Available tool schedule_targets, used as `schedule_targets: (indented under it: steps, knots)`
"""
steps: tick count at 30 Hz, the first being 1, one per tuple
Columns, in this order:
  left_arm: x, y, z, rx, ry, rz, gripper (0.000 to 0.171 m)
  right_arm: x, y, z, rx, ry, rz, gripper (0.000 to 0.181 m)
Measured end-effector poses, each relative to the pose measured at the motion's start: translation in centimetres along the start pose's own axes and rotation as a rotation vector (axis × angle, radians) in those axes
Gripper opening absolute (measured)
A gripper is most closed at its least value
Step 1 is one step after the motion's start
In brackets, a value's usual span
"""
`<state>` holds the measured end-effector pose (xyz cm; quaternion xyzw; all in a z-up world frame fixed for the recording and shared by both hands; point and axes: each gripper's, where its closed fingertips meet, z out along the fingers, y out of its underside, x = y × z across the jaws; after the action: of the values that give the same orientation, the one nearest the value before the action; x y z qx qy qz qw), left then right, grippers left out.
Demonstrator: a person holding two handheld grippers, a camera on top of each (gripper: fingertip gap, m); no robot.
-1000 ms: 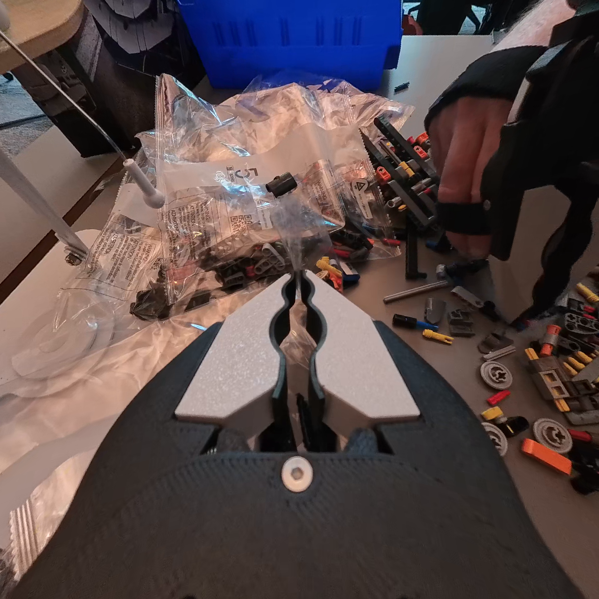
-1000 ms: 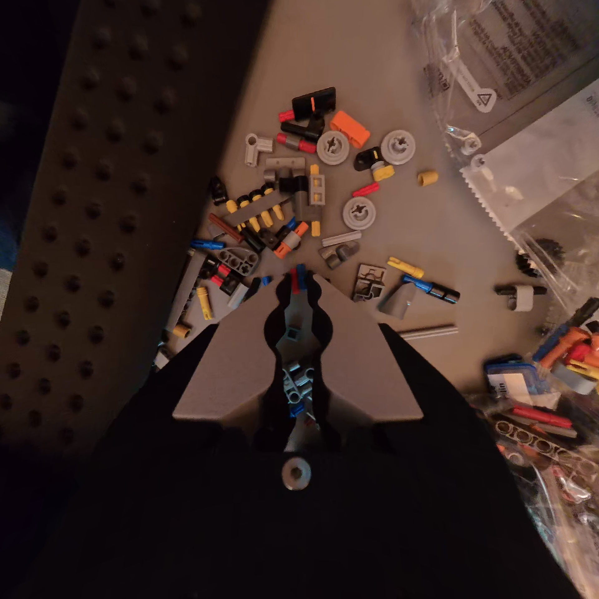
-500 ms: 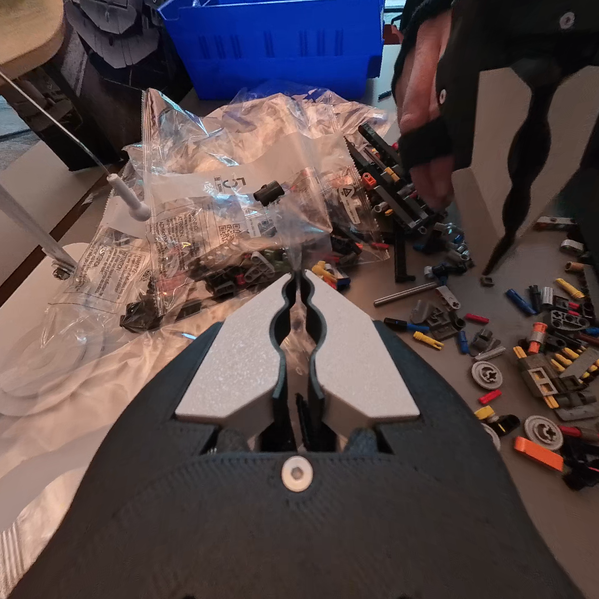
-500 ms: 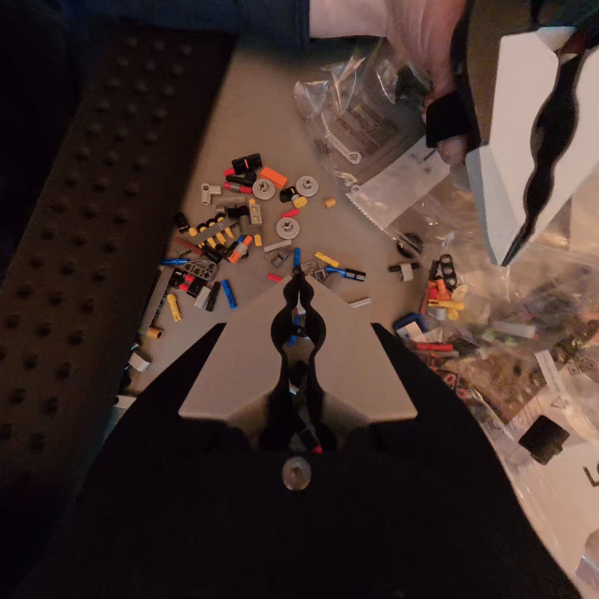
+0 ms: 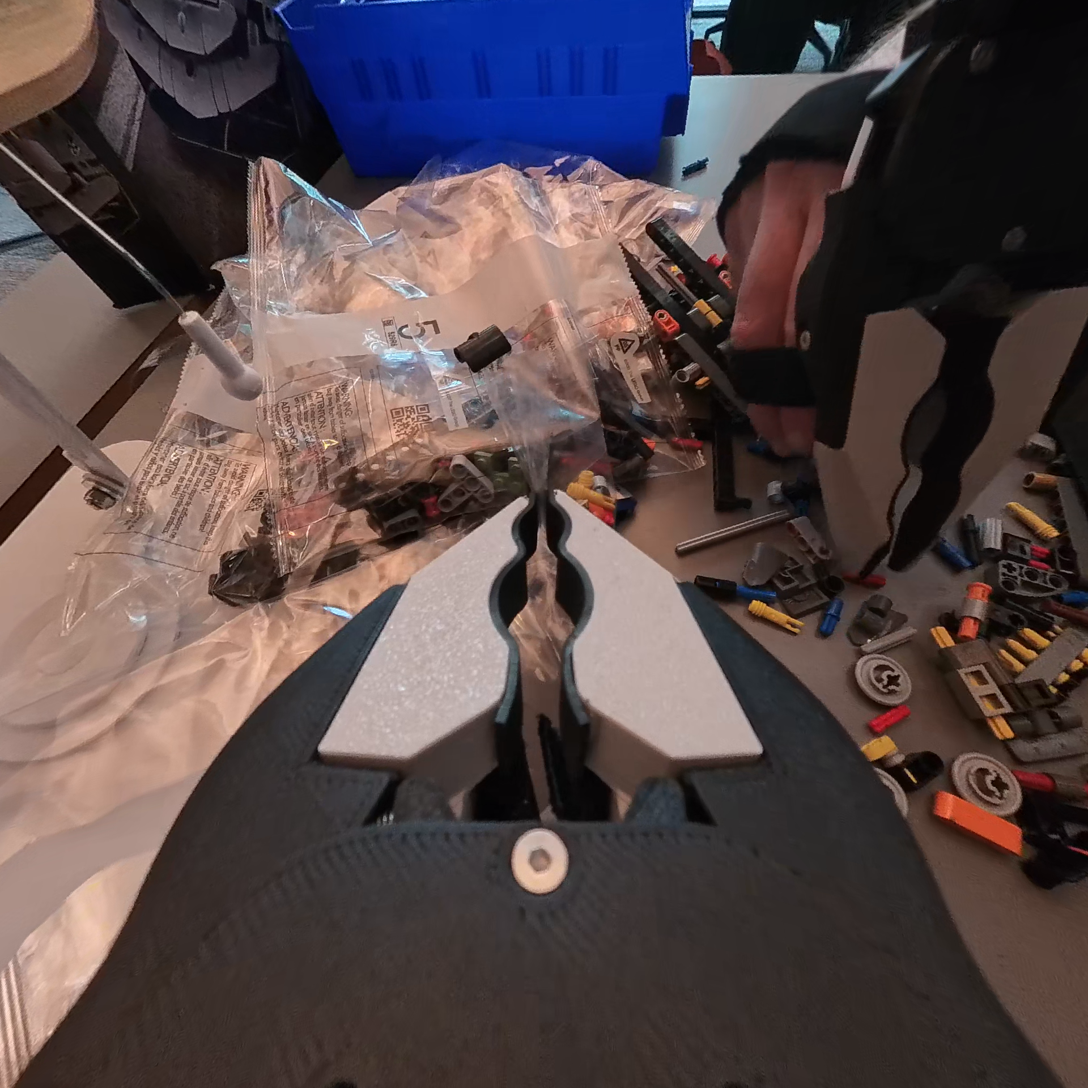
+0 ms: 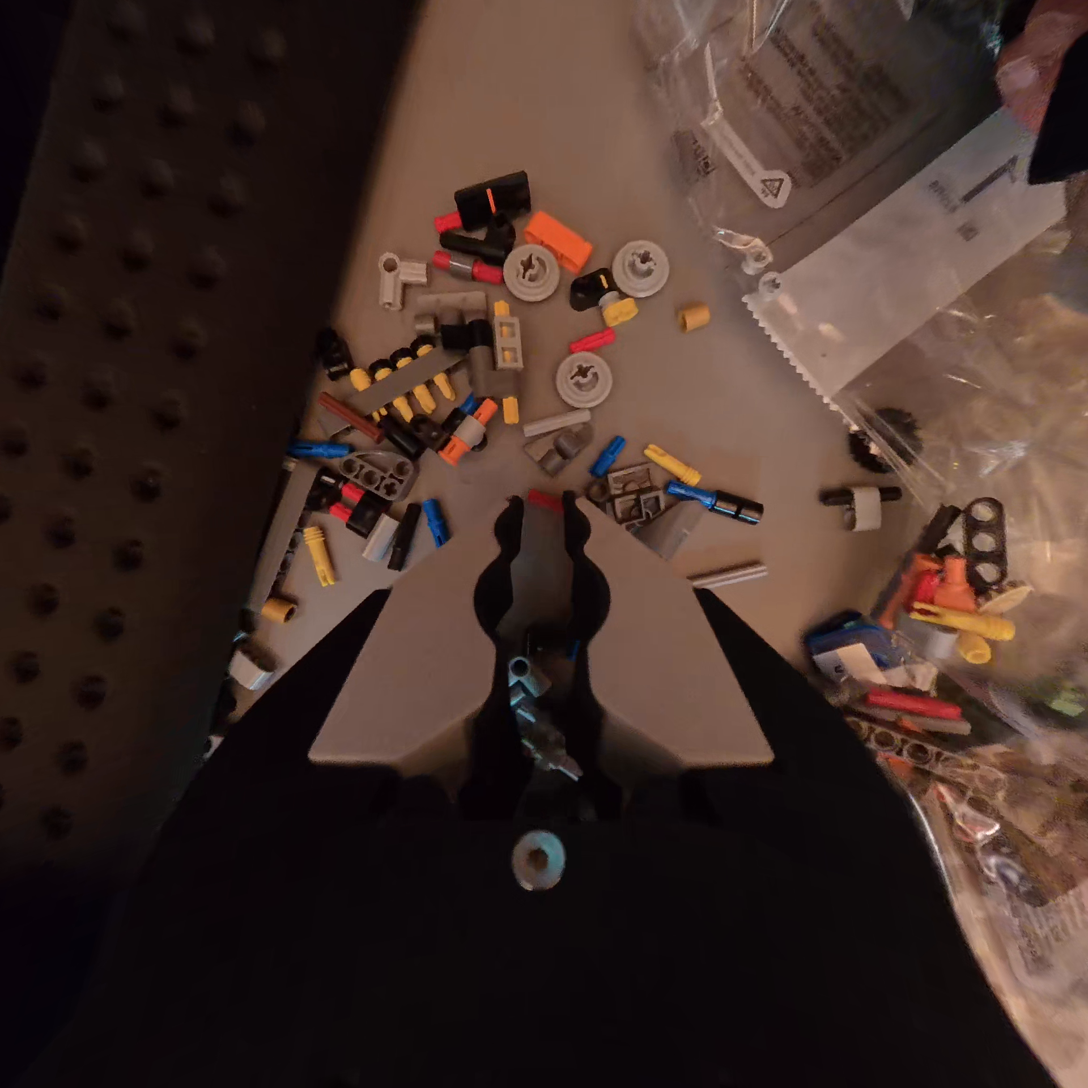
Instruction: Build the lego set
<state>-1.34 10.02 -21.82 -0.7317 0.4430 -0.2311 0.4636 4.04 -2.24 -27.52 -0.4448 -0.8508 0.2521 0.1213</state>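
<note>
My left gripper is shut on a fold of a clear plastic bag that holds lego pieces. It holds the bag just above the table. A black part-built lego frame lies behind the bags, next to a hand. My right gripper hangs low over the loose pieces, jaws a little apart. A small red pin lies on the table right at its tips. It also shows in the left wrist view, at the right.
A blue bin stands behind the bags. A dark studded mat borders the loose pieces on the left. Grey wheels, an orange piece and a grey axle lie among them. More bags lie to the right. The grippers' ends are close to 15 cm from one another.
My right gripper was raised half a second ago and has come back down over the loose pieces with its jaws slightly apart. My left gripper still holds the bag.
</note>
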Motion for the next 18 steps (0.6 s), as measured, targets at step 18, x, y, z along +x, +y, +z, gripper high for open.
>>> schedule_targets:
  steps: [18]
  knots:
    - [0.9, -0.7, 0.0, 0.029, 0.036, 0.027, 0.000, 8.8, -1.6, -10.3, 0.381, 0.513, 0.138, 0.000]
